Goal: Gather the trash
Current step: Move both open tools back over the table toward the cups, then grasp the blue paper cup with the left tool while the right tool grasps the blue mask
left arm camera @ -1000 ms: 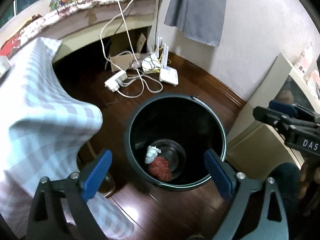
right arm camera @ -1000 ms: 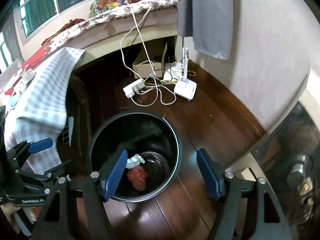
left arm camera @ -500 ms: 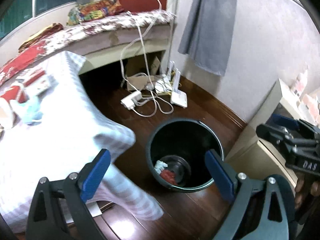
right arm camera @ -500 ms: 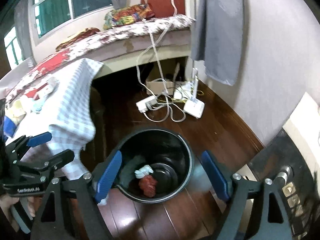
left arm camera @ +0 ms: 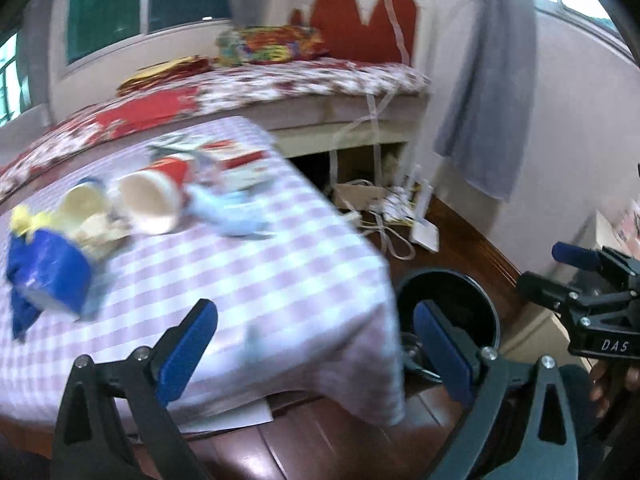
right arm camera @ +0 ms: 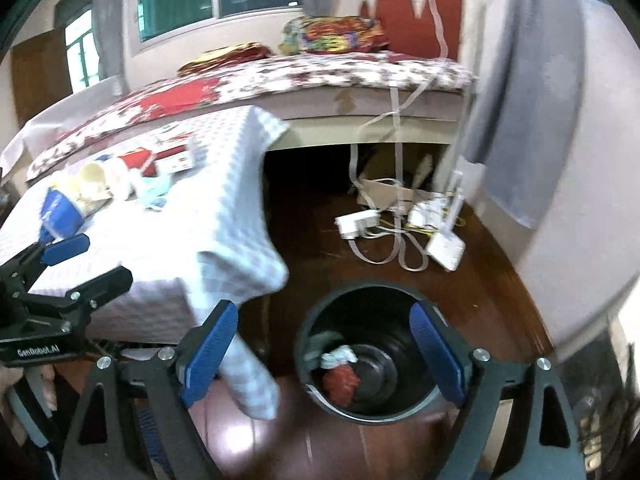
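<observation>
A black bin (right arm camera: pixel 340 300) stands on the wooden floor and holds a red wad (right arm camera: pixel 340 384) and a white wad (right arm camera: pixel 340 356); its rim also shows in the left wrist view (left arm camera: pixel 452 276). On the checked tablecloth (left arm camera: pixel 260 280) lie a blue packet (left arm camera: pixel 48 276), a red-and-white paper cup (left arm camera: pixel 156 196), a second cup (left arm camera: pixel 84 200) and a pale blue crumpled piece (left arm camera: pixel 232 208). My left gripper (left arm camera: pixel 316 348) is open and empty over the table's near edge. My right gripper (right arm camera: pixel 324 352) is open and empty above the bin.
A bed with a floral cover (left arm camera: pixel 320 76) runs behind the table. Power strips, a router and white cables (right arm camera: pixel 400 224) lie on the floor near the wall. A grey cloth (left arm camera: pixel 492 80) hangs on the wall. A cabinet stands at the right (left arm camera: pixel 608 232).
Both grippers have risen and tilted up and away from the bin. The left view has swung left, from the bin to the tabletop with its litter. Both stay open.
</observation>
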